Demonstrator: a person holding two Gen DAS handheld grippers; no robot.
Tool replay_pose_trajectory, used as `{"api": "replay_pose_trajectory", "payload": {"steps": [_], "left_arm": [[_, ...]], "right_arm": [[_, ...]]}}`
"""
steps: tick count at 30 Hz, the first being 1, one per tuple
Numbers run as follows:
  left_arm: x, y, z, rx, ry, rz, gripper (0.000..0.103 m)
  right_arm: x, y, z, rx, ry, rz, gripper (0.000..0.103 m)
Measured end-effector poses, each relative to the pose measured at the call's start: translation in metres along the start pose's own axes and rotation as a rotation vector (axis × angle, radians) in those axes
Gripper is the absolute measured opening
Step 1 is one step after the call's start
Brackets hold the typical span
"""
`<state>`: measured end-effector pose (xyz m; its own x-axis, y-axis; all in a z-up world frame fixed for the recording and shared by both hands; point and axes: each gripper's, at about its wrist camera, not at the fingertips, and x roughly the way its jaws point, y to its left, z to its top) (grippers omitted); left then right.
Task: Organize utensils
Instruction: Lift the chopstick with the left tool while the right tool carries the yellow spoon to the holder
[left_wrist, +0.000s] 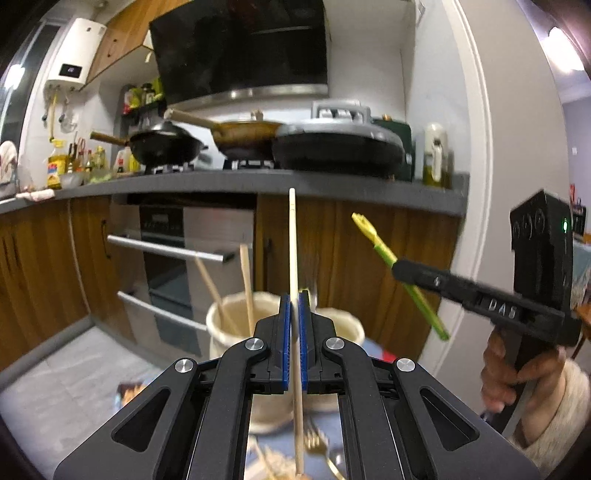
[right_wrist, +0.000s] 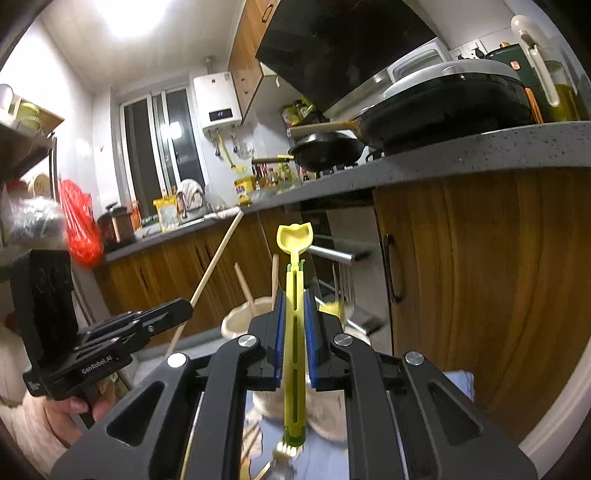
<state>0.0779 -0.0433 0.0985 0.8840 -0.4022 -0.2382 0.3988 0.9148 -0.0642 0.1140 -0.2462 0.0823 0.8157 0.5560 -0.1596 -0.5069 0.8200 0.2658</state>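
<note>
**A:** What is each hand holding right now?

**B:** The left tongs (left_wrist: 294, 299) are closed tight on a single pale wooden chopstick (left_wrist: 293, 236). It stands almost upright between the blue pads, its top end reaching up in front of the grey worktop (left_wrist: 258, 182) edge and its lower end running down below the tongs. The right tongs (right_wrist: 294, 299) are clamped on a yellow-green plastic utensil (right_wrist: 294, 332) with a slotted handle; its small scoop-shaped yellow head points up and away, and its green lower end hangs below the pads.

**A:** Where are the containers?

**B:** Just beyond the fingertips of both tongs stand two cream-coloured holders side by side. The left holder (left_wrist: 229, 321) has two wooden chopsticks (left_wrist: 246, 280) leaning in it. The right holder (left_wrist: 347, 325) is mostly hidden behind the tongs in the left wrist view; in the right wrist view something yellow and blurred shows at its mouth, and I cannot tell what it is.

**A:** Anything lying loose?

**B:** Below the tongs, on a blue surface, a gold-coloured fork (left_wrist: 317, 443) and some more pale sticks are visible, blurred.

**A:** And the surroundings?

**B:** A kitchen: wooden cabinets, a built-in oven (left_wrist: 170, 266), and on the worktop above, a black wok (left_wrist: 162, 146), a brown pan (left_wrist: 243, 134) and a lidded grey pan (left_wrist: 336, 144). A hand (left_wrist: 506, 373) in a cream fuzzy sleeve grips the right tool's handle.
</note>
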Motion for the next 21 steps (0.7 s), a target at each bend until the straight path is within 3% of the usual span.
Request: {"api": "replay_pose_trajectory", "payload": {"steps": [6, 10, 14, 21], "left_arm": [[0.032, 0.027, 0.026, -0.13, -0.089, -0.045, 0.005], [0.052, 0.038, 0.031, -0.175, -0.124, -0.034, 0.005], [0.065, 0.039, 0.031, -0.149, -0.148, 0.012, 0.005], [0.081, 0.04, 0.016, -0.101, -0.153, 0.068, 0.005]], "right_arm": [[0.04, -0.023, 0.011, 0.099, -0.006, 0.065, 0.01], [0.07, -0.036, 0.003, 0.166, 0.013, 0.1, 0.01], [0.087, -0.04, -0.008, 0.174, 0.016, 0.088, 0.01], [0.098, -0.035, -0.022, 0.076, 0.01, 0.021, 0.01]]}}
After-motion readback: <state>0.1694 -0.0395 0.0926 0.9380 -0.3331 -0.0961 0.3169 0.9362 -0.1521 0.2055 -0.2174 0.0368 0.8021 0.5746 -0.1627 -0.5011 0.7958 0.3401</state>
